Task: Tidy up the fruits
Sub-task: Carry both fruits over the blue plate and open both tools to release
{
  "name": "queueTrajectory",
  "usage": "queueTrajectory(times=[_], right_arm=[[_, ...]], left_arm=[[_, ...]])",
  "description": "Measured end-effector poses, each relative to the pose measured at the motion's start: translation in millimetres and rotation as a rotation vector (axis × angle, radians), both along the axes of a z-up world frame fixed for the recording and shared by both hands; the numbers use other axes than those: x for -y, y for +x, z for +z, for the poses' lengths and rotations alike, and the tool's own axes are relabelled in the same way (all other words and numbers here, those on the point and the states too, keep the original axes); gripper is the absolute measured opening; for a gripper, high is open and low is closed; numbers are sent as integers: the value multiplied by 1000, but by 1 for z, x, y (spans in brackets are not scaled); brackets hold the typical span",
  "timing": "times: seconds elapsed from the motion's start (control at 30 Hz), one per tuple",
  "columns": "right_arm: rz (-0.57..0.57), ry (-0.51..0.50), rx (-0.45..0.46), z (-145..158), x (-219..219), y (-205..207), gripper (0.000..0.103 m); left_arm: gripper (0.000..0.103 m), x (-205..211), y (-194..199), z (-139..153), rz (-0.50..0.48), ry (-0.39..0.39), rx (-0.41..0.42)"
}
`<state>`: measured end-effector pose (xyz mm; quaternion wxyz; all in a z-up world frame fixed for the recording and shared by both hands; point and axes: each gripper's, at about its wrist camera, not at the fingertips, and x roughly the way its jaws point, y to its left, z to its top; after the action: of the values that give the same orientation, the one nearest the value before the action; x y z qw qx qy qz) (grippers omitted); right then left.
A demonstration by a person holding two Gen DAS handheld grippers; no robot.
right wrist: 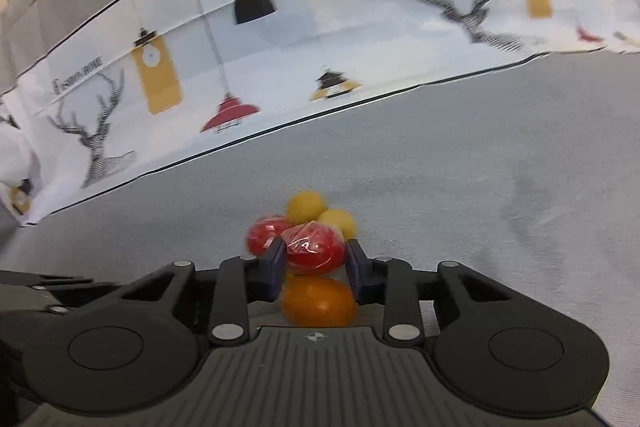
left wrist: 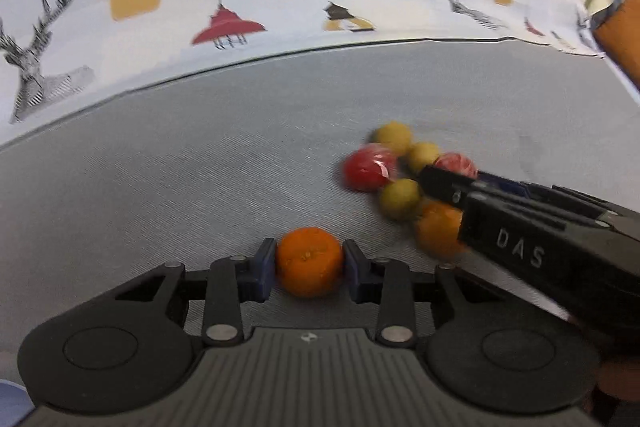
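Orange pinched in left gripper, clear grey cloth around.

Left gripper: tilted steeply downward, both linkage arms drawn in toward the centre. Blue pads press the two opposite sides of an orange fruit, which sits squarely between them at the tips.

Right gripper: pitched down less steeply. Blue fingers drawn in against a red wrapped fruit, one on each side, contact near the fingertips. Seen from the left wrist camera, the right gripper's black body enters from the right, ahead of the left gripper's right finger, fingers pointing left and away.
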<state>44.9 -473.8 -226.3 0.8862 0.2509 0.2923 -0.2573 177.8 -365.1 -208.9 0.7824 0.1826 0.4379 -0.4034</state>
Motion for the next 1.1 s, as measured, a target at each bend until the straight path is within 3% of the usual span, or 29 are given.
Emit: queueTrajectory(times=[0.2,0.4,0.57,0.8,0.97,1.1], right_arm=[[-195,-240,18,18,6,-22,33],[-248,-223,10,24,10,-41,33],[-247,-197,60,56,-12,-65,33],[-88,-212,82,111,-101,-131,33],[116,-123,79,139,-177,-170,33],[182,-83,85,158,-231,-195,33]], left_arm=[[39,-16,-3,14,22,-5,19],[39,-46,-23,52,45,-5,34],[39,-88,-52,94,55,-7,36],[39,-167,-103,143,100,-8,65],[39,-224,-140,168,119,15,79],[39,-266,-162,182,142,4,97]])
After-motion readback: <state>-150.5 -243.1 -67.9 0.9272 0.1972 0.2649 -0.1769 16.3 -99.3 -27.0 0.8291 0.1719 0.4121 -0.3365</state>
